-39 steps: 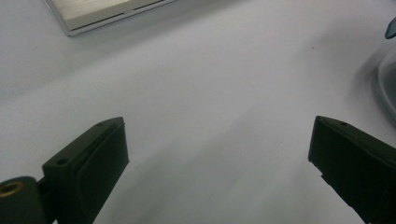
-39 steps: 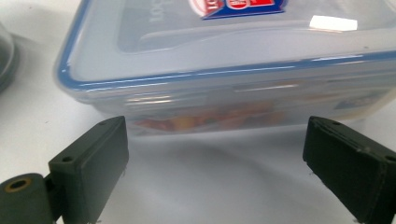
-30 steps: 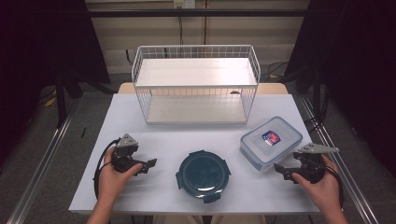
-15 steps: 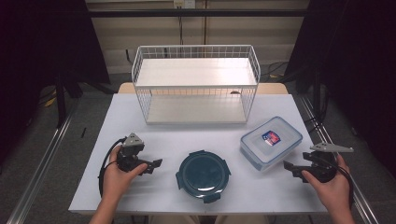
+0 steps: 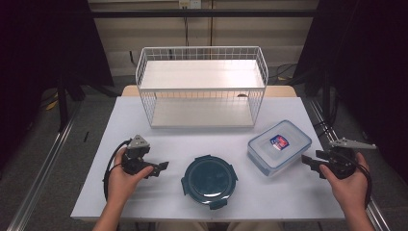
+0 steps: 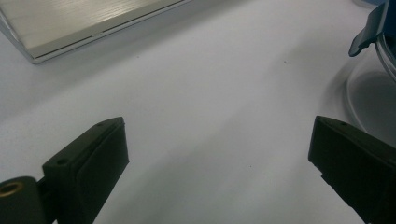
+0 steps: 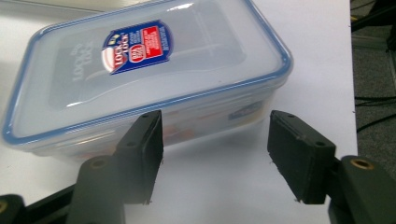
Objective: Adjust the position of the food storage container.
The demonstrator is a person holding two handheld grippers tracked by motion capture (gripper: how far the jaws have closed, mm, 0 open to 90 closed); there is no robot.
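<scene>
- The right gripper (image 5: 309,163) is held at the right edge of the table (image 5: 144,192), its tips aimed at the rectangular box (image 5: 279,146) just ahead of it.
- Its jaws have just been closing and now stand partly apart with nothing between them; in the right gripper view (image 7: 215,149) only bare table lies in the gap.
- In that view the rectangular box (image 7: 144,70) sits just beyond the jaw tips, clear plastic with a blue-edged lid and a blue and red sticker (image 7: 137,45); the pads do not touch it.
- The left gripper (image 5: 161,168) rests low over the table's left part, pointing toward the round container (image 5: 210,180) beside it.
- Its jaws are wide apart and empty; in the left gripper view (image 6: 217,154) white table shows between them.
- There the round container (image 6: 373,84), with a dark blue lid clip, lies just past the jaw on the right of that view, not touching it.
- The wire basket (image 5: 202,86) stands well ahead of both grippers, at the far side of the table; its pale base (image 6: 84,23) shows ahead of the left jaws.
</scene>
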